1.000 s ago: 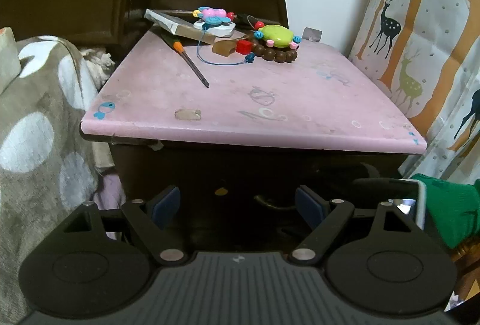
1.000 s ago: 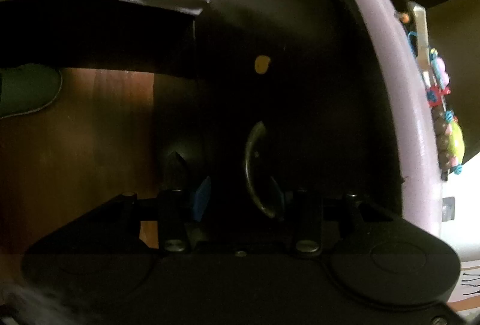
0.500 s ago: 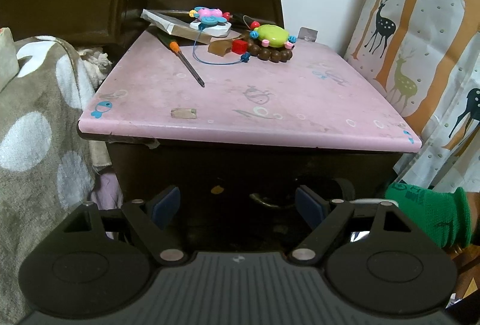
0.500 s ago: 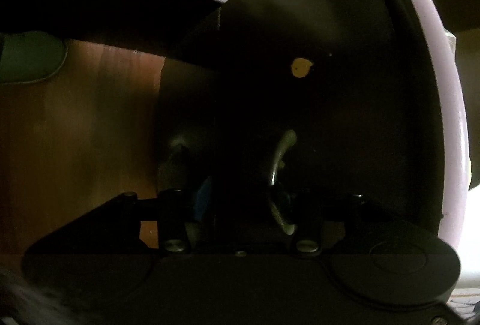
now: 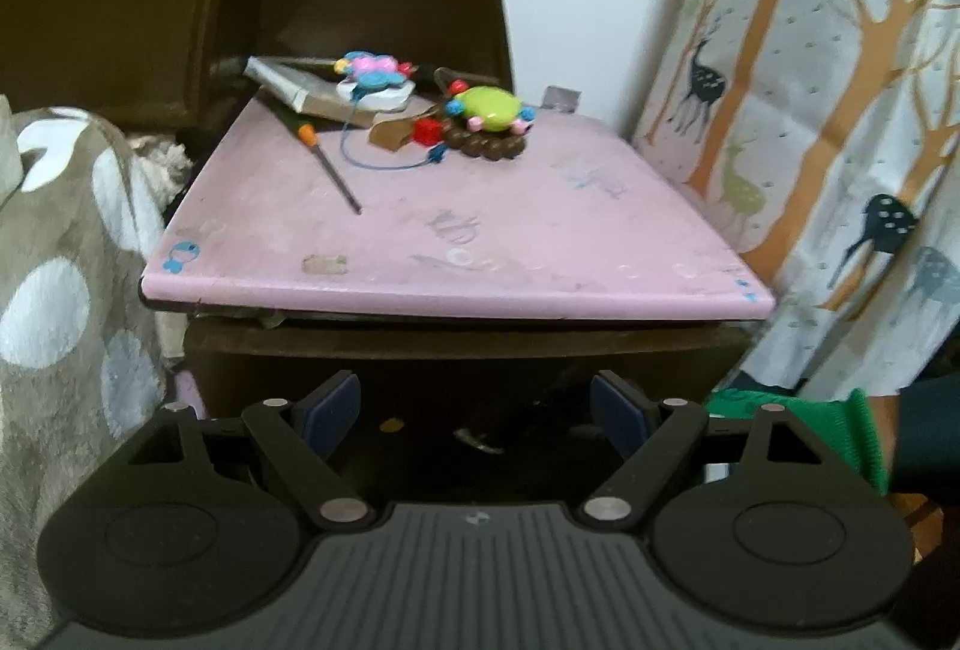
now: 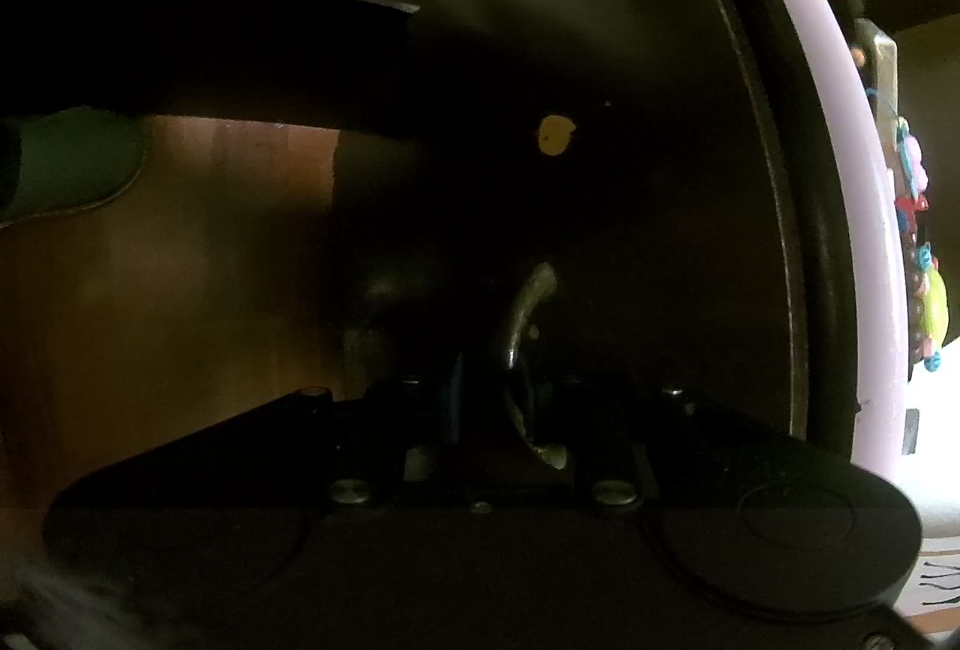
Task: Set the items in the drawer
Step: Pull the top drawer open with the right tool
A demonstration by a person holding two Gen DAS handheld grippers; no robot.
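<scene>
The drawer handle, a curved metal bar on the dark drawer front, sits between your right gripper's nearly closed fingers. Pull straight outward. Your left gripper hangs wide open, empty; toys wait on the pink top.

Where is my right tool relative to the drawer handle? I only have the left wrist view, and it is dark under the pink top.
Observer: The right tool is at the drawer handle, which runs between its fingers.
Operator: Is it gripping?
Observer: The blue pad sits close beside the handle, but it is too dark to confirm contact.
Operator: How is the tool oriented?
Observer: Rolled sideways. The pink top runs down the right edge of that view, so the fingers bracket the handle from above and below.
</scene>
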